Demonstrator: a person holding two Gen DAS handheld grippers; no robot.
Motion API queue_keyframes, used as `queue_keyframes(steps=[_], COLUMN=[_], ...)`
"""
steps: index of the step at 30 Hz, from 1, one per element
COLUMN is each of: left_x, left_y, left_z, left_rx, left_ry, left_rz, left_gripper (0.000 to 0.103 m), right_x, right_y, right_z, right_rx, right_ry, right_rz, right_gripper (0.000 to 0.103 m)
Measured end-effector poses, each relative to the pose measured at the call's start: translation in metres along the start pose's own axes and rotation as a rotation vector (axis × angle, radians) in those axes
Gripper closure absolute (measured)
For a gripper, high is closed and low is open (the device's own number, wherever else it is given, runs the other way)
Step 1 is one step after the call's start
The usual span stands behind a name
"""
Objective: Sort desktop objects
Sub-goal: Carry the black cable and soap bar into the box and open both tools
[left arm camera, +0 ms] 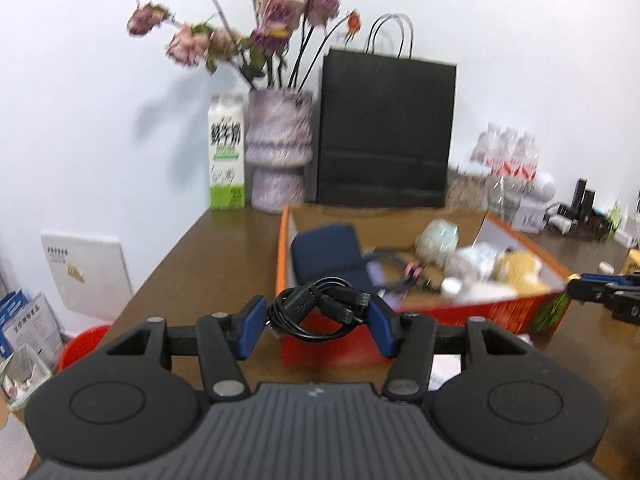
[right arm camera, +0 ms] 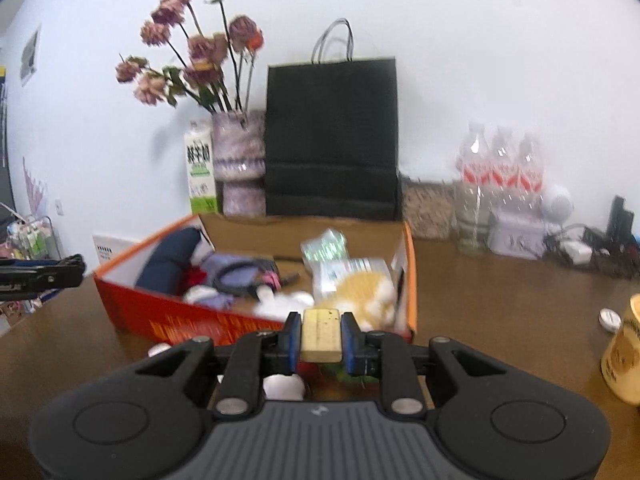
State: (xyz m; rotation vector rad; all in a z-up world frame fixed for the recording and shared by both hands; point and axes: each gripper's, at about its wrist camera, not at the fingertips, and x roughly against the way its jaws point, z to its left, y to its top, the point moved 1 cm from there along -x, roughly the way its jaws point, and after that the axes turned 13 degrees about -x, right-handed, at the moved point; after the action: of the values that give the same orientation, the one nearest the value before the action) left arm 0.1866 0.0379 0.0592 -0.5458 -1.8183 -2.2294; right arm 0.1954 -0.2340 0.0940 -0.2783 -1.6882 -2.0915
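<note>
Both tongs tilted down twd orange box, prob. above desk.

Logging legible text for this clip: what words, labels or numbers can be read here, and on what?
"鲜牛奶" on the milk carton; its smaller print is too blurred.
Orange box: print on its side, blurred, unreadable.
Water bottles: red labels, unreadable.
White board against the wall: dots and a yellow mark, unreadable.
Yellow cup: lettering cut off and blurred.
</note>
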Motion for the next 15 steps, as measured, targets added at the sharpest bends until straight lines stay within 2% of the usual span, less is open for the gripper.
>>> queue_keyframes(steps=[6, 15], left_x=[-0.01, -0.058], left_y=[0.035, 0.066], left_z=[-0.016, -0.044], left_rx=[-0.024, -0.055], left_ry=[-0.029, -0.053], left_rz=[-0.059, -0.052], left_gripper=[0.047, 0.047], right_x=[-0.011, -0.054], right_y=[0.026, 0.053], right_z=[0.021, 0.047], right_rx=[0.034, 0.015], right_ry=[0.036, 0.075], right_rz=[-0.032, -0.038], right_gripper=[0.084, 0.084])
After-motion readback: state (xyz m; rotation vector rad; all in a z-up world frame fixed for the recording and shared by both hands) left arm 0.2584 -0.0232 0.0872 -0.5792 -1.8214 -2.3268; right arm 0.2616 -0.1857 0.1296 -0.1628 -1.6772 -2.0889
